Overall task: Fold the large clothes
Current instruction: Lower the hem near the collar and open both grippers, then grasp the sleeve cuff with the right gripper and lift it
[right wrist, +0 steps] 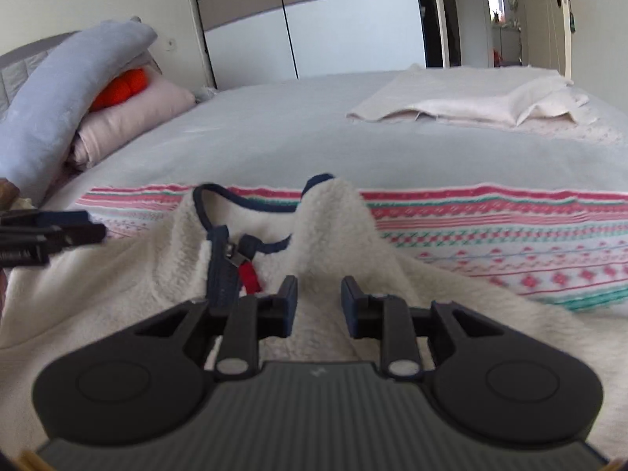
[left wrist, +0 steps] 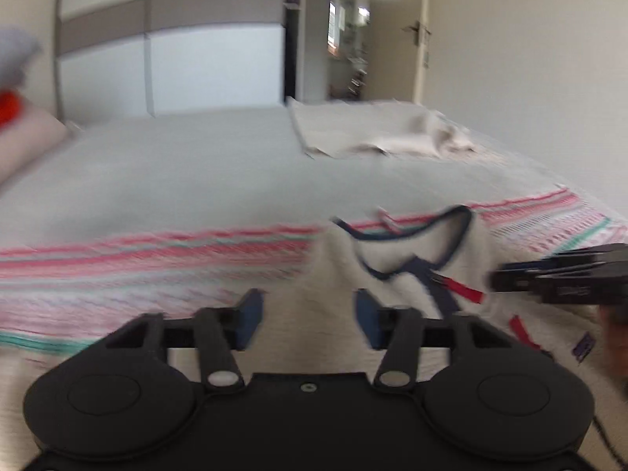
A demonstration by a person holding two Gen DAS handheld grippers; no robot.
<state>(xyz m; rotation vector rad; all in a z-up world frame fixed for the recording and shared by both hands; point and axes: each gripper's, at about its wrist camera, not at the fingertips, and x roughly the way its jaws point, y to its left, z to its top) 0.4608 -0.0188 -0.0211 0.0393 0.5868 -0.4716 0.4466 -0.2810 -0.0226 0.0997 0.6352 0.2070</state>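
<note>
- Left hand-held gripper [left wrist: 308, 320] pinches a raised ridge of the white fleece jacket [right wrist: 165, 274].
- Right hand-held gripper [right wrist: 318, 304] pinches its own ridge, for lifting off the bed [right wrist: 274, 133].

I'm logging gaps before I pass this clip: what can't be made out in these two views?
- Cream fleece jacket with navy trim: sleeves and hem cut off by both views' lower edges and the tool bodies.
- Left tongs: left wrist view is motion-blurred; whether the pads press the fleece is unclear.
- Small purple label: blurred, unreadable.
- Room beyond the open doorway: too small and overexposed.
</note>
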